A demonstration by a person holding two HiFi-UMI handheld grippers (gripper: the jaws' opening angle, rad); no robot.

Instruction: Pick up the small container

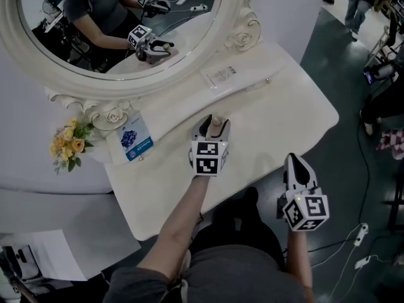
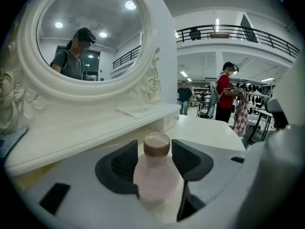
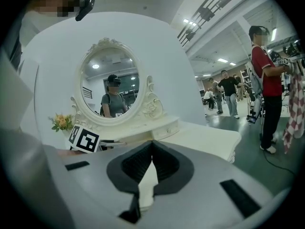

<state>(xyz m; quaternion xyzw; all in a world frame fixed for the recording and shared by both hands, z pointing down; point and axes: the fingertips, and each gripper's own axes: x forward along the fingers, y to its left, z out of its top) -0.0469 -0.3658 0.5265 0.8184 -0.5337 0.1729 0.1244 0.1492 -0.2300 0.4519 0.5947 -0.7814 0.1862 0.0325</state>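
The small container (image 1: 216,125) is a pale pink bottle with a brown cap. It stands between the jaws of my left gripper (image 1: 212,130) over the white dressing table (image 1: 284,115), near the mirror shelf. In the left gripper view the bottle (image 2: 155,175) fills the gap, and the left gripper (image 2: 156,147) has its dark pads (image 2: 119,163) closed against both sides of it. My right gripper (image 1: 295,166) hangs off the table's front right edge. In the right gripper view the right gripper (image 3: 152,146) has its jaw tips together with nothing between them.
An oval mirror in an ornate white frame (image 1: 243,33) rises behind the table. Yellow flowers (image 1: 68,142) and a blue card (image 1: 134,139) lie at its left base, and a white label (image 1: 221,76) lies on the shelf. Papers (image 1: 44,257) and cables (image 1: 356,238) lie on the floor.
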